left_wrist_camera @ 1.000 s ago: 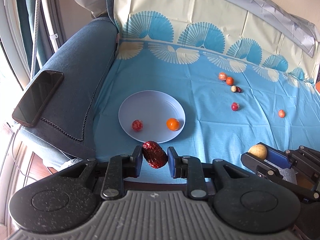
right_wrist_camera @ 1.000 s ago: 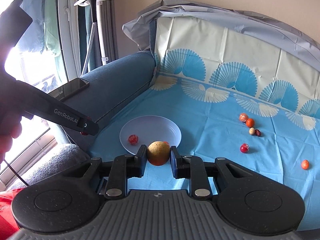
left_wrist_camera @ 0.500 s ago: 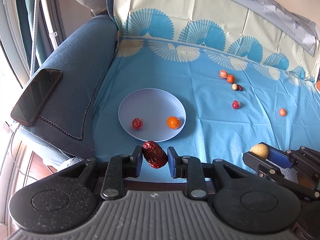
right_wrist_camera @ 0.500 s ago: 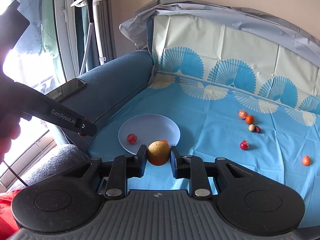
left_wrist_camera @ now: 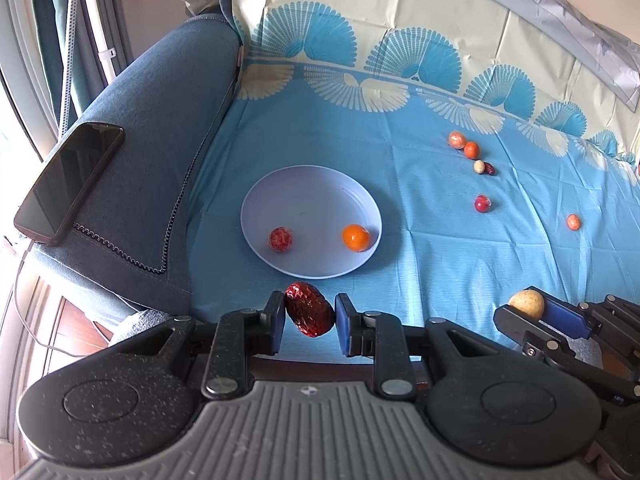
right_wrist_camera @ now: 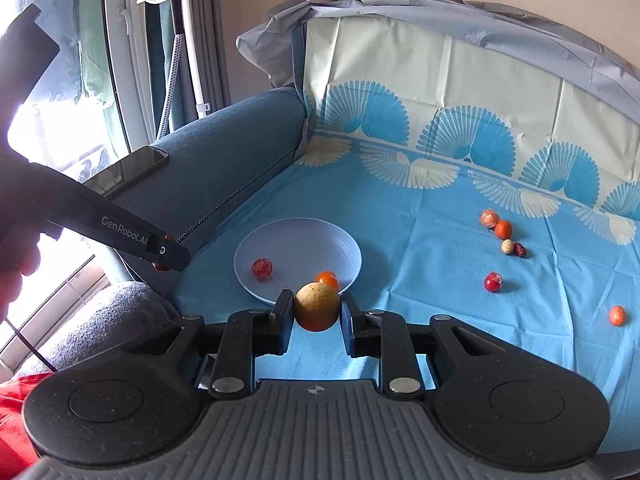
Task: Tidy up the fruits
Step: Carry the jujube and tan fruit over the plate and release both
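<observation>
My left gripper (left_wrist_camera: 309,315) is shut on a dark red wrinkled date (left_wrist_camera: 309,309), held just in front of the near rim of the pale plate (left_wrist_camera: 312,188). On the plate lie a red fruit (left_wrist_camera: 280,239) and a small orange (left_wrist_camera: 355,237). My right gripper (right_wrist_camera: 316,307) is shut on a yellow-brown round fruit (right_wrist_camera: 317,306), also near the plate (right_wrist_camera: 300,236); that fruit (left_wrist_camera: 526,303) shows in the left wrist view at the lower right. Several small fruits (left_wrist_camera: 471,149) lie loose on the blue cloth to the right.
A dark phone (left_wrist_camera: 68,182) lies on the blue sofa armrest (left_wrist_camera: 160,120) left of the plate. The patterned cloth (left_wrist_camera: 440,248) covers the seat and backrest. A hand (right_wrist_camera: 16,256) holds the left gripper's black handle (right_wrist_camera: 120,236). A white stand (right_wrist_camera: 188,40) is by the window.
Both grippers keep their fruits and stay nearly where they were; the view has only drifted slightly toward the plate.
</observation>
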The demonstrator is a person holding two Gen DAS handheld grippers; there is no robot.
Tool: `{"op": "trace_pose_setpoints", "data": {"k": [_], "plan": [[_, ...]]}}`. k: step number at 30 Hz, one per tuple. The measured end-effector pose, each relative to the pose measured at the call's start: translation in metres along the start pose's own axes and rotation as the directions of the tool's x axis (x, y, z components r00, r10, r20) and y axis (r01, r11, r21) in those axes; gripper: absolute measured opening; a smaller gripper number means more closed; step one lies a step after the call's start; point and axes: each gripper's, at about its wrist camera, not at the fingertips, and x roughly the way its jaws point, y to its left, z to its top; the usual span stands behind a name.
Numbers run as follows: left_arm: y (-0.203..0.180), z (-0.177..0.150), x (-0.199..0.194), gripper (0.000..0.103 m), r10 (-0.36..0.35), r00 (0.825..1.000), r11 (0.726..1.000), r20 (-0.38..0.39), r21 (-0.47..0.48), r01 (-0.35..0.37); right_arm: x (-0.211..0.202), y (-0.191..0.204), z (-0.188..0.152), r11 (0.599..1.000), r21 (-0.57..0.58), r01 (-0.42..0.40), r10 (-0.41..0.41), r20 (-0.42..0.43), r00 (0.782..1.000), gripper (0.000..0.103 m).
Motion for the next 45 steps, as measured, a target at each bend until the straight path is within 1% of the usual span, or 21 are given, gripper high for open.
{"op": "trace_pose_setpoints", "data": {"k": [9,14,20,25,29,35,40,43,44,45], "plan": [[0.010,0.014,0.022,0.029,0.016,1.000,1.000,-0.024,-0.006,-0.016,0.025,-0.001,0.007,1.000,0.008,-0.009,0.010,-0.031,0.999,0.026],[0.016,0.034,0.044,0.029,0.034,0.999,0.999,-0.031,-0.004,-0.034,0.053,0.002,0.018,0.999,-0.001,-0.033,0.033,-0.047,0.998,0.026],[0.025,0.057,0.079,0.029,0.047,0.997,0.999,-0.065,-0.020,-0.049,0.098,0.006,0.029,0.998,-0.012,-0.061,0.060,-0.082,0.995,0.026],[0.029,0.071,0.108,0.029,0.027,0.997,1.000,-0.068,-0.007,-0.027,0.136,0.001,0.037,0.997,-0.018,-0.077,0.074,-0.109,0.991,0.026],[0.033,0.082,0.139,0.029,0.028,0.995,1.000,-0.099,-0.004,-0.028,0.168,-0.004,0.038,0.996,-0.022,-0.082,0.078,-0.133,0.988,0.026],[0.030,0.093,0.183,0.029,0.039,0.993,0.999,-0.112,0.027,-0.036,0.210,-0.011,0.038,0.996,-0.036,-0.085,0.077,-0.172,0.982,0.026],[0.028,0.099,0.214,0.029,0.052,0.988,0.998,-0.146,0.044,-0.046,0.235,-0.009,0.034,0.992,-0.071,-0.107,0.092,-0.184,0.979,0.026],[0.028,0.101,0.226,0.029,0.060,0.986,0.997,-0.156,0.052,-0.052,0.247,-0.008,0.032,0.989,-0.079,-0.126,0.108,-0.195,0.975,0.026],[0.028,0.101,0.228,0.032,0.065,0.986,0.997,-0.155,0.051,-0.057,0.251,-0.008,0.032,0.988,-0.083,-0.133,0.114,-0.202,0.973,0.026],[0.029,0.101,0.228,0.052,0.067,0.985,0.997,-0.156,0.047,-0.060,0.255,-0.007,0.032,0.987,-0.082,-0.140,0.120,-0.211,0.970,0.026]]}}
